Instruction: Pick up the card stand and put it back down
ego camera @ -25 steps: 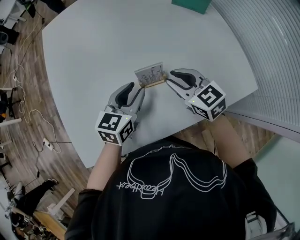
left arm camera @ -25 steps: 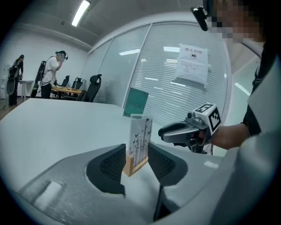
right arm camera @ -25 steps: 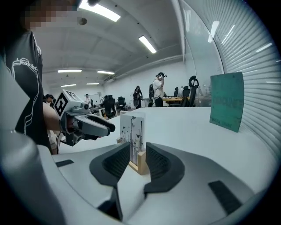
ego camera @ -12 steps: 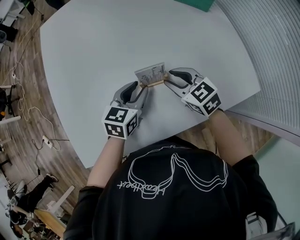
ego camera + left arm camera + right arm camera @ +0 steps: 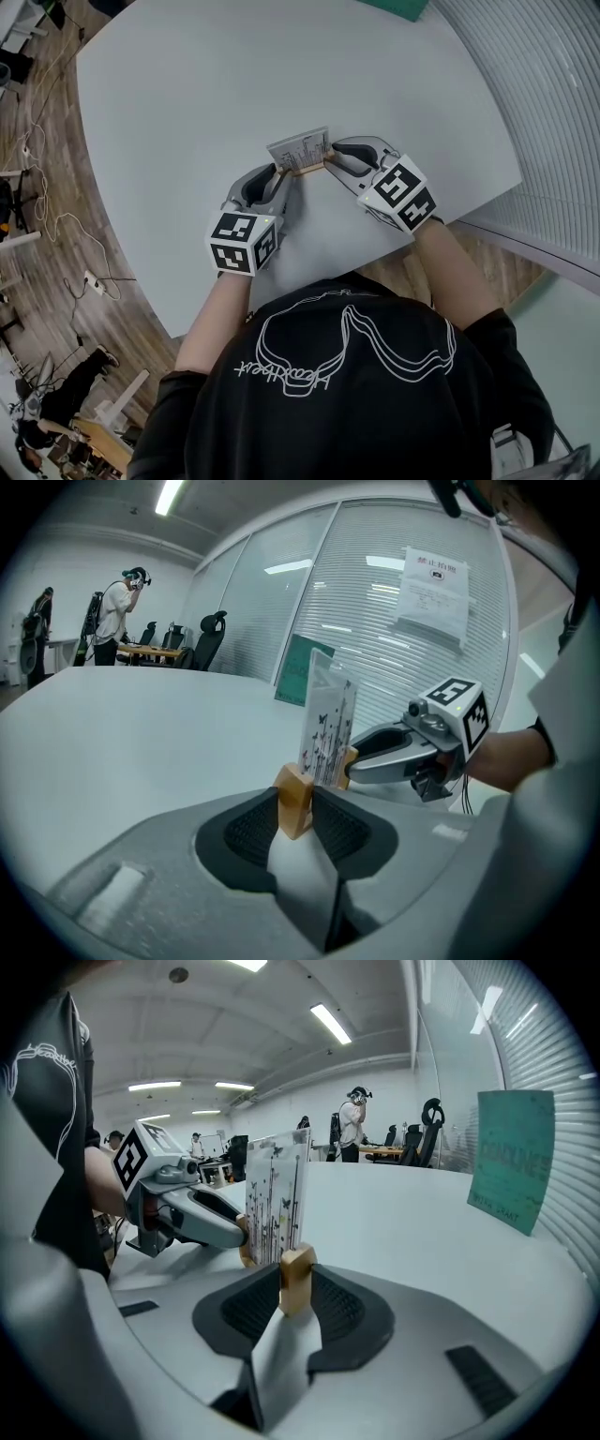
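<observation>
The card stand (image 5: 300, 153) stands upright on the tabletop (image 5: 187, 94), near the edge in front of me. My left hand-held gripper (image 5: 280, 174) is at its left end and my right hand-held gripper (image 5: 334, 162) at its right end, the two facing each other. Both pairs of jaws are closing, each with one end of the stand's base between them. A sign (image 5: 394, 7) stands at the tabletop's far edge, well behind the stand. A wall of blinds (image 5: 553, 112) runs along my right

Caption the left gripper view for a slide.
Jaws closing: left gripper and right gripper pinch opposite wooden ends of the upright card stand.
</observation>
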